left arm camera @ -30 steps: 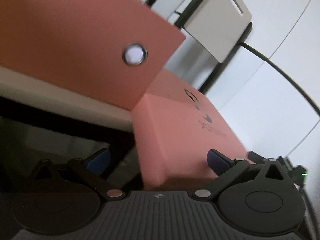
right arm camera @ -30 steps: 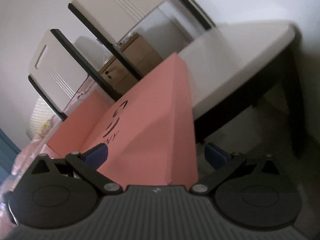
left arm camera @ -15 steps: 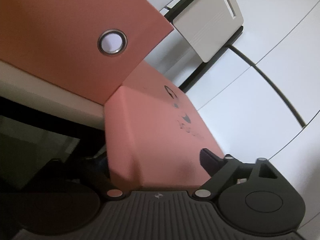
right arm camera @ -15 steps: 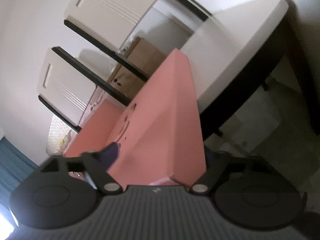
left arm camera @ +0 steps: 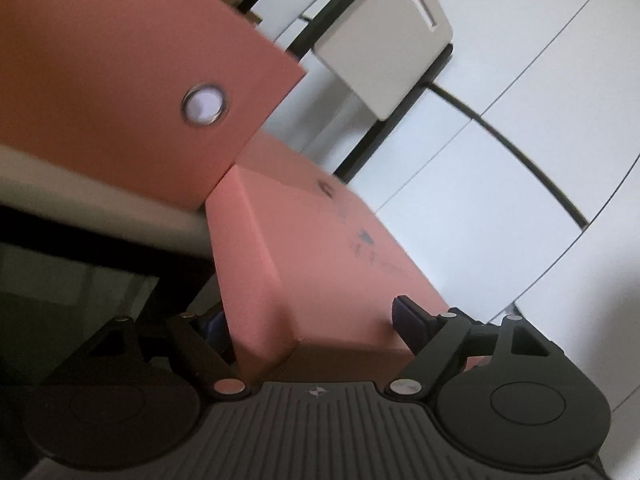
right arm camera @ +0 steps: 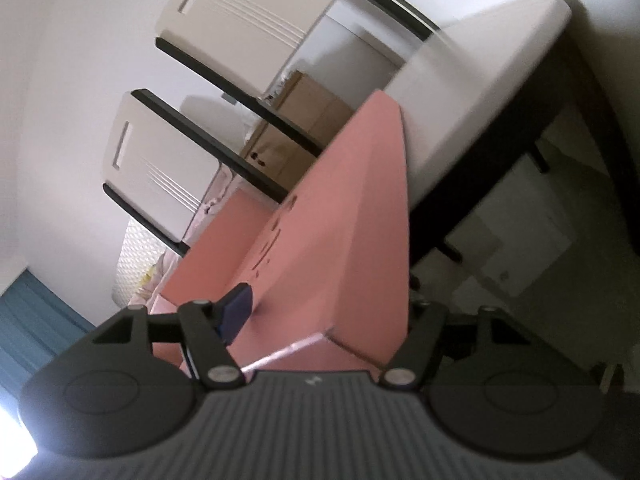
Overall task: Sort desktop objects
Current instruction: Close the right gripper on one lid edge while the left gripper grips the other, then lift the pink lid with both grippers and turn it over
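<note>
A pink box [left arm camera: 316,264] with dark printed marks on top fills the middle of the left wrist view. Its open pink flap [left arm camera: 120,92] with a metal eyelet [left arm camera: 205,103] stands up at the upper left. My left gripper [left arm camera: 308,322] is shut on one end of the box, one blue pad on top and the other under the side. In the right wrist view my right gripper [right arm camera: 324,312] is shut on the other end of the same box [right arm camera: 344,236], which is held tilted beside the table edge.
A white table [right arm camera: 480,72] with a dark frame and legs lies to the right in the right wrist view; its edge [left arm camera: 88,208] shows at the left in the left wrist view. White chairs [right arm camera: 240,12] and a cardboard box [right arm camera: 296,136] stand behind.
Both grippers closed from open onto the ends of the pink box. The box has tilted and shifted relative to the table.
</note>
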`<control>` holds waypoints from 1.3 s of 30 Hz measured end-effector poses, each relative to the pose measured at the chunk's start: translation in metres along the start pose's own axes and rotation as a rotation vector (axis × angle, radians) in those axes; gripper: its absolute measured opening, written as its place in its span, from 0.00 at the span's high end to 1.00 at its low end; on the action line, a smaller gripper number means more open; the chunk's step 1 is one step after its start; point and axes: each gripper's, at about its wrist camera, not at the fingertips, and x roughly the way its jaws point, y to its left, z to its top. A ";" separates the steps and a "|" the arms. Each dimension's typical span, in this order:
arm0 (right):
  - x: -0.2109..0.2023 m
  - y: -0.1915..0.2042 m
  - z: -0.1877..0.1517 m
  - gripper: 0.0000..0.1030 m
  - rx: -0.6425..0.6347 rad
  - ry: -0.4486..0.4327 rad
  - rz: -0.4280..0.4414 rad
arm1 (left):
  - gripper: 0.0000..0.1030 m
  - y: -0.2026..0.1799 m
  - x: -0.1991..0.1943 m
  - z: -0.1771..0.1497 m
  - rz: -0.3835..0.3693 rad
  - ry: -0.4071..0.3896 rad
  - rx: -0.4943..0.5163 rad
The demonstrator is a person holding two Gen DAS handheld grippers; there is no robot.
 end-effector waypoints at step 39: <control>-0.019 0.056 0.045 0.48 -0.061 -0.173 0.088 | 0.16 -0.057 -0.036 0.060 -0.065 -0.154 0.075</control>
